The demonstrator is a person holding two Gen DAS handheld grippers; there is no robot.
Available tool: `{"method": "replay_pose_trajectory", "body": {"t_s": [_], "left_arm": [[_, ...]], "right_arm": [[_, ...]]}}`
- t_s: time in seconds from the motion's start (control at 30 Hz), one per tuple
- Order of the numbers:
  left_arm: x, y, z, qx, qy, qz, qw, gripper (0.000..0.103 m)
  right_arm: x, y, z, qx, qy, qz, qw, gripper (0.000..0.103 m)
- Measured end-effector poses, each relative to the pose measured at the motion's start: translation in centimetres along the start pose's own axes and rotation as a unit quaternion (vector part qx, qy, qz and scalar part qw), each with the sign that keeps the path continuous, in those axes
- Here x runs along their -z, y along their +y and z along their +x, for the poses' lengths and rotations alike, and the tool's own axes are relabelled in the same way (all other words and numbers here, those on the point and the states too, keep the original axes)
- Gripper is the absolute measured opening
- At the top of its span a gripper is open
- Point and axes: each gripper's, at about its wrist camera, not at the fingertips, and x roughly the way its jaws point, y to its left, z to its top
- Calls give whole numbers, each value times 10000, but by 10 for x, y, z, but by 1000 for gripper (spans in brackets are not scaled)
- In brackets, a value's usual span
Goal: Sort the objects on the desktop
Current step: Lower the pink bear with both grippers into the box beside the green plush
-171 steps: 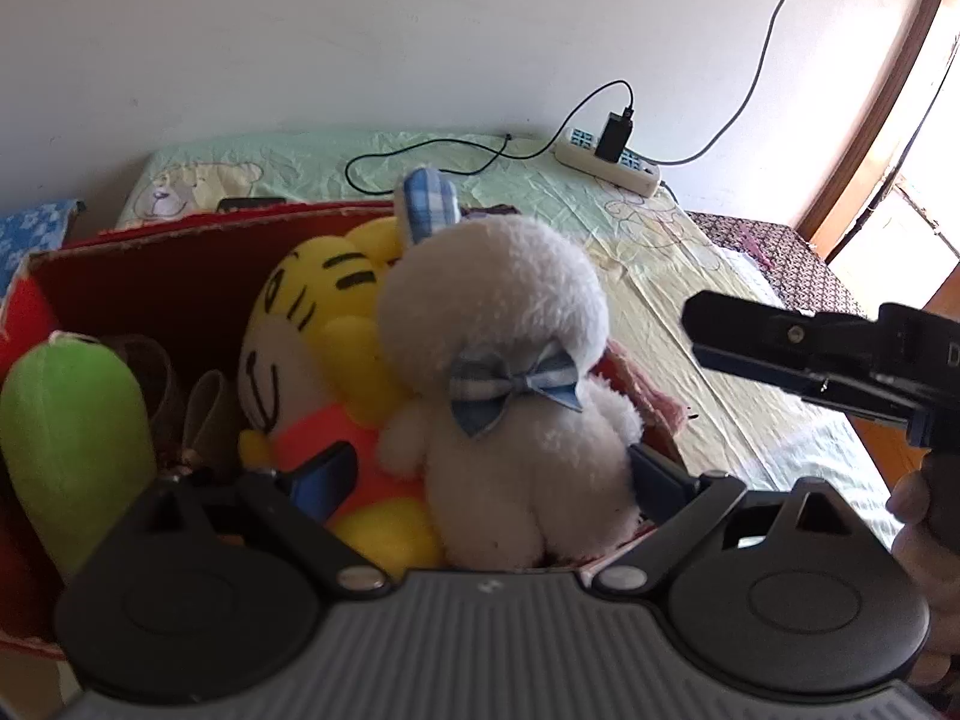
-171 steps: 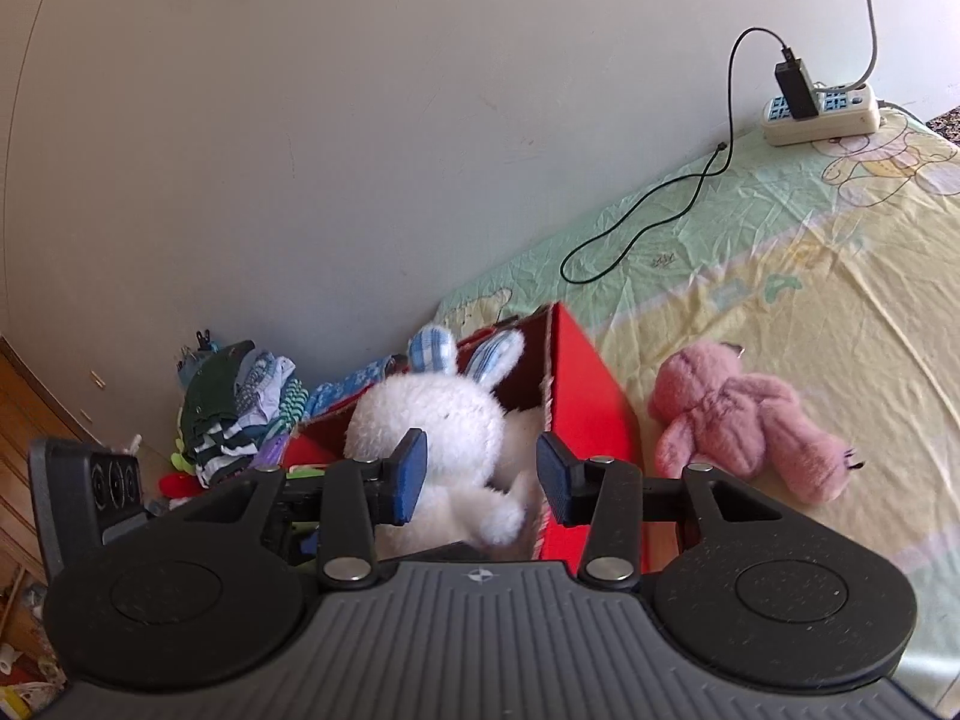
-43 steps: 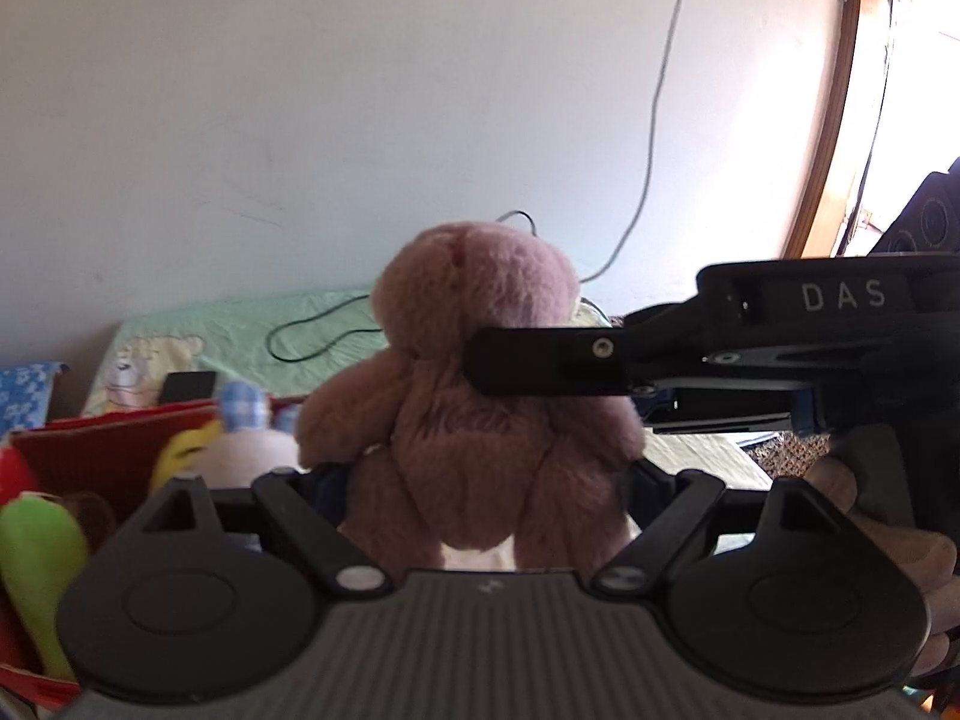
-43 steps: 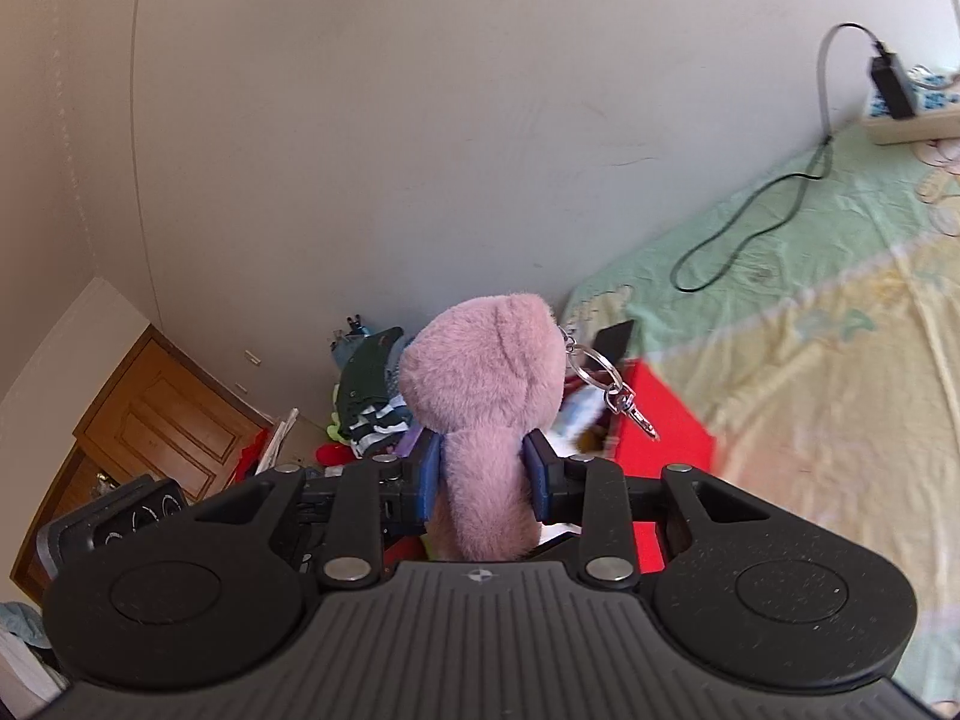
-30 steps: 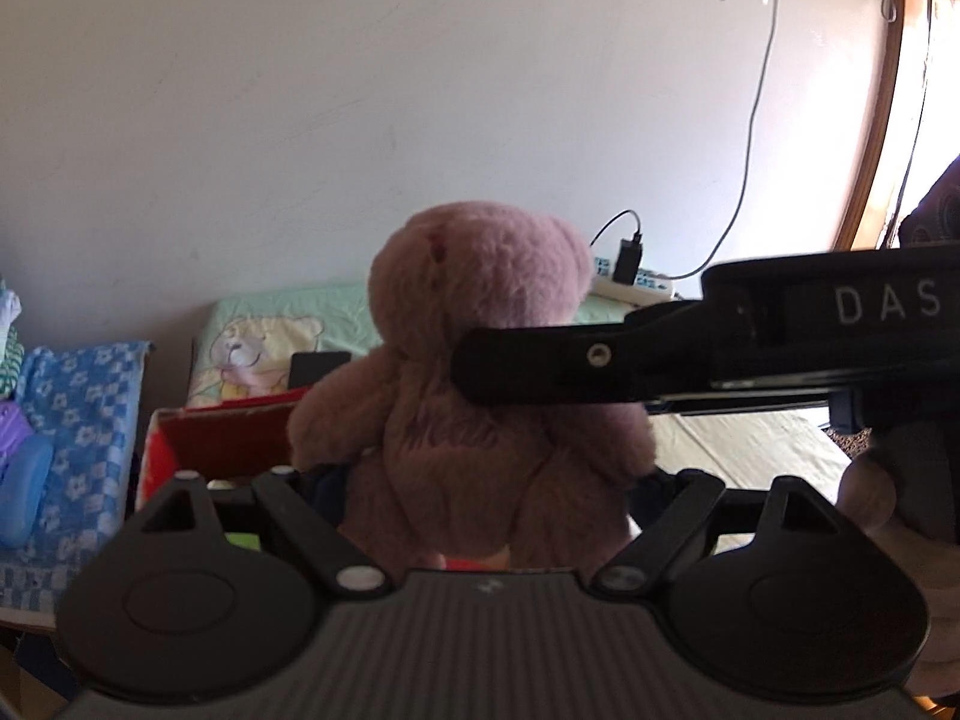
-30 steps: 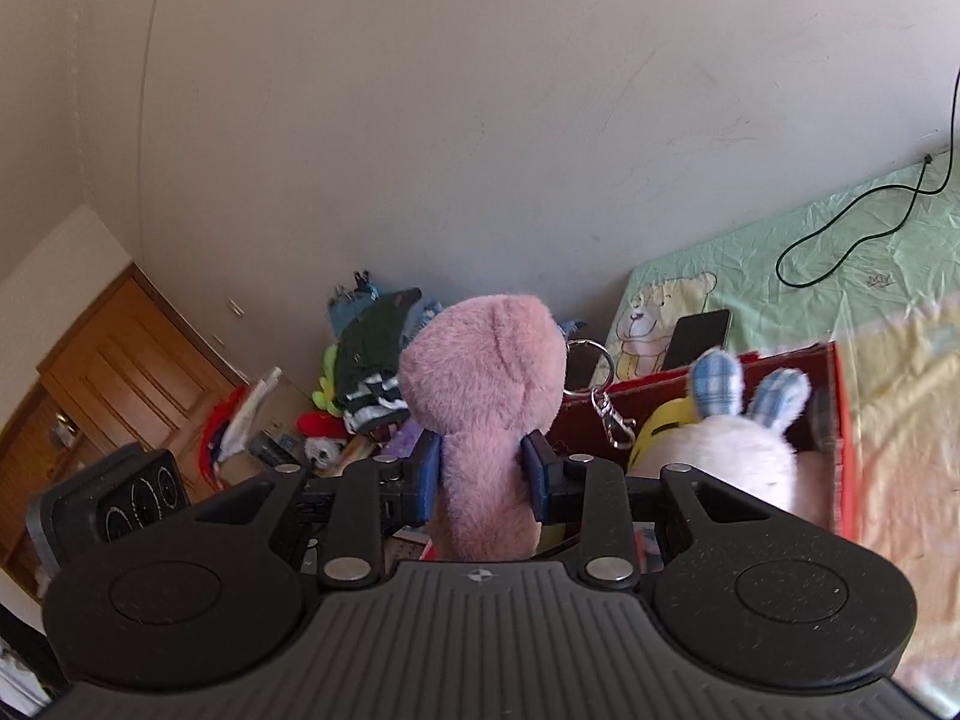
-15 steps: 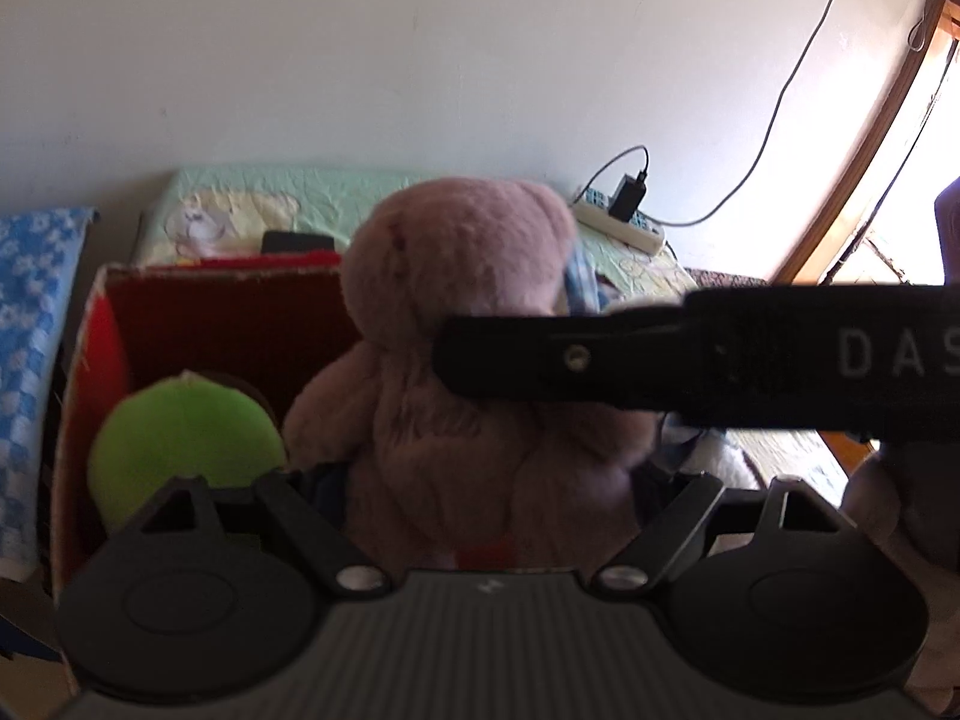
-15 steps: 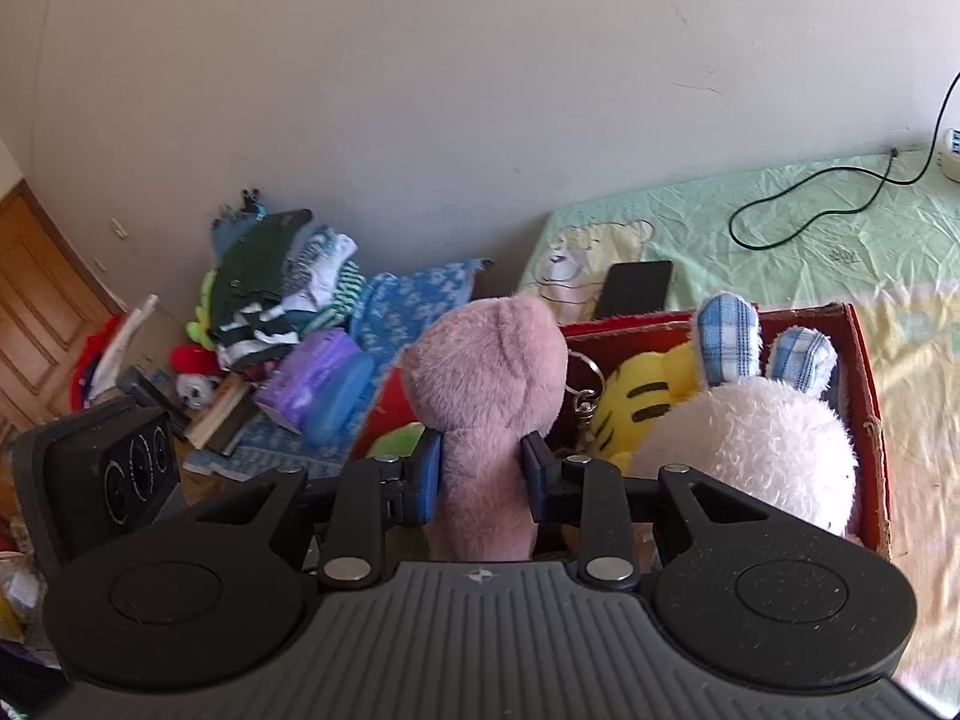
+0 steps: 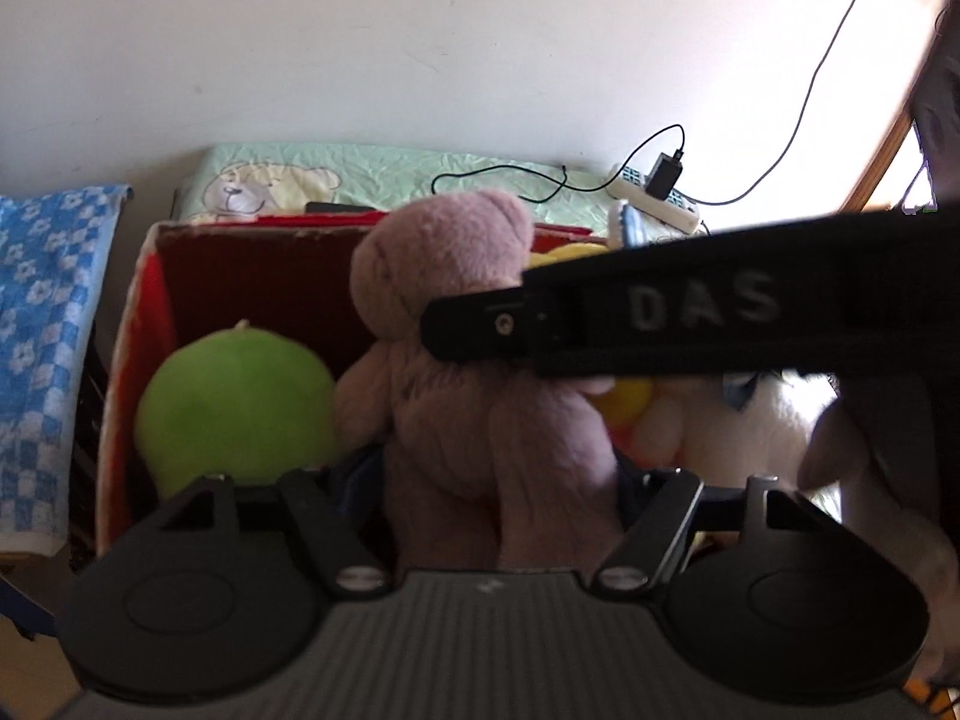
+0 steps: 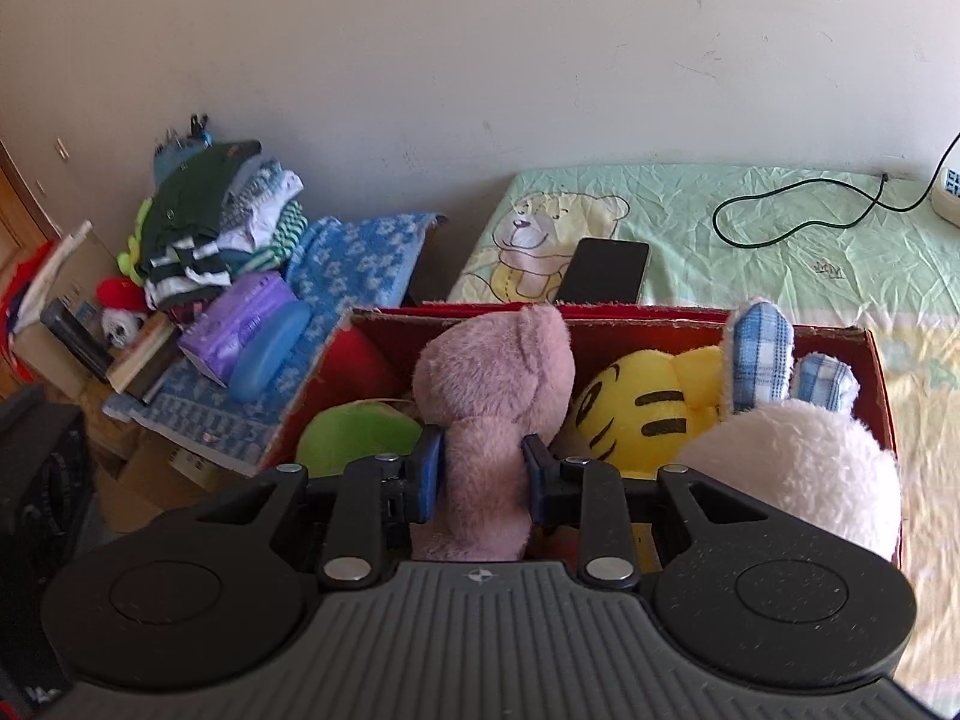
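Note:
A pink teddy bear (image 10: 492, 396) is held over the red box (image 10: 660, 315). My right gripper (image 10: 483, 471) is shut on its body. My left gripper (image 9: 489, 486) also grips the pink teddy bear (image 9: 462, 360) from the other side, low on its body. The right gripper's black finger (image 9: 660, 318) crosses the left wrist view. In the red box (image 9: 240, 258) lie a green plush (image 9: 234, 402), a yellow tiger plush (image 10: 642, 408) and a white bunny (image 10: 792, 474) with blue checked ears.
A black phone (image 10: 606, 270) lies on the green bedsheet (image 10: 780, 228) behind the box, with a black cable (image 10: 798, 204) and a power strip (image 9: 654, 198). A blue towel (image 10: 354, 276) and piled clothes (image 10: 210, 228) sit left of the box.
Both grippers have carried the pink bear from high above down over the red box. The bear now hangs between the green plush and the tiger.

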Motion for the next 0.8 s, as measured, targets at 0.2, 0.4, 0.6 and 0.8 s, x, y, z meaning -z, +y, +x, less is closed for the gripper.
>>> {"method": "replay_pose_trajectory", "body": {"t_s": [0.2, 0.4, 0.6, 0.8], "left_arm": [[7, -2, -5, -190, -12, 205, 9996, 68], [6, 2, -5, -244, -10, 230, 9994, 66], [4, 1, -2, -317, 2, 320, 9990, 67], [1, -2, 0, -295, 65, 308, 9991, 78]], "right_arm": [[2, 4, 33, -1, 595, -314, 9977, 30], [5, 6, 41, -6, 617, -309, 9976, 30], [7, -1, 41, -75, 537, -113, 9985, 30], [10, -3, 21, -157, 156, 39, 9997, 37]]}}
